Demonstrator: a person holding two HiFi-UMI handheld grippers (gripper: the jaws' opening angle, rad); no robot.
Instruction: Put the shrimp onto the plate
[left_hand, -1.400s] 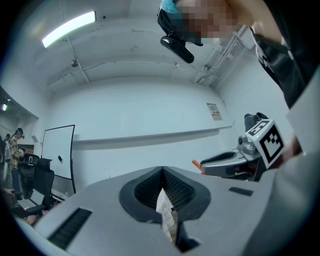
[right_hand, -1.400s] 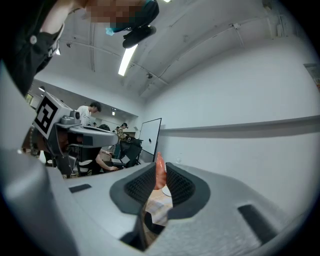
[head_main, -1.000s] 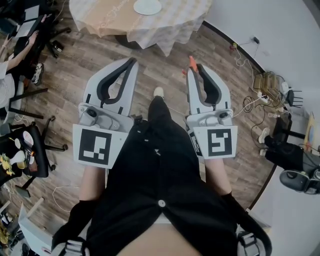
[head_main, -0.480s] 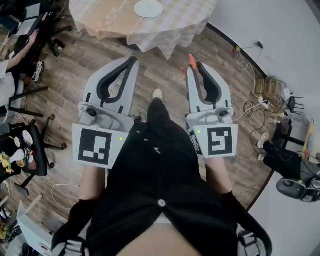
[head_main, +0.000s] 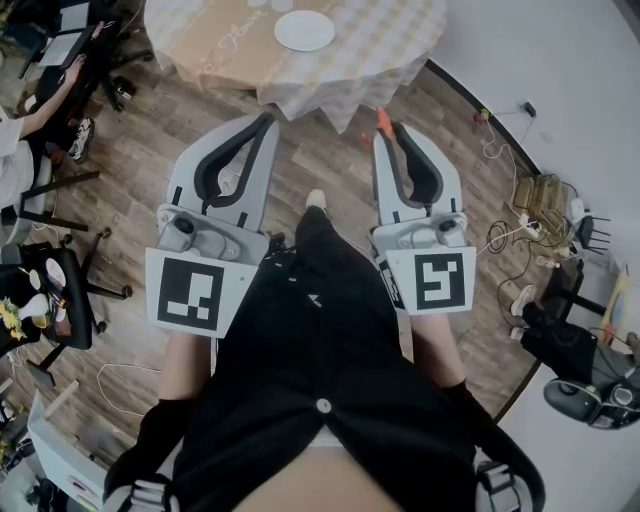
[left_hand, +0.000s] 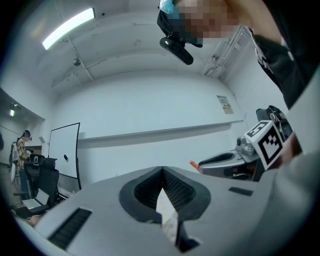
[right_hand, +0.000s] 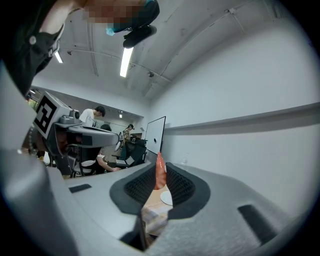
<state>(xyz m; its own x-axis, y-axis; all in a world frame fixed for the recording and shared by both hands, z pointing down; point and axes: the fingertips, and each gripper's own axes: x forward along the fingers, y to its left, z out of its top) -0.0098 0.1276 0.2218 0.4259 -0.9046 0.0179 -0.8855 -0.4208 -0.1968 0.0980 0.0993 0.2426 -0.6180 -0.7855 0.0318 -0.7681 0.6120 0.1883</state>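
An orange shrimp (head_main: 382, 121) sticks out from the tips of my right gripper (head_main: 388, 132), which is shut on it. In the right gripper view the shrimp (right_hand: 160, 172) stands upright between the jaws, with the white plate (right_hand: 166, 198) small and far beyond it. That plate (head_main: 304, 30) lies on a round table (head_main: 225, 45) with a beige checked cloth at the top of the head view. My left gripper (head_main: 268, 122) is held level beside the right, jaws together with nothing in them. Both grippers hang above the wooden floor, short of the table.
A seated person (head_main: 25, 110) and black office chairs (head_main: 60, 300) are at the left. Cables and a power strip (head_main: 520, 200) lie on the floor by the white wall at the right. The holder's leg and shoe (head_main: 316, 200) are between the grippers.
The table and plate have slid down in the head view and show more fully, so they are nearer. Both grippers keep the same pose, the shrimp still held.
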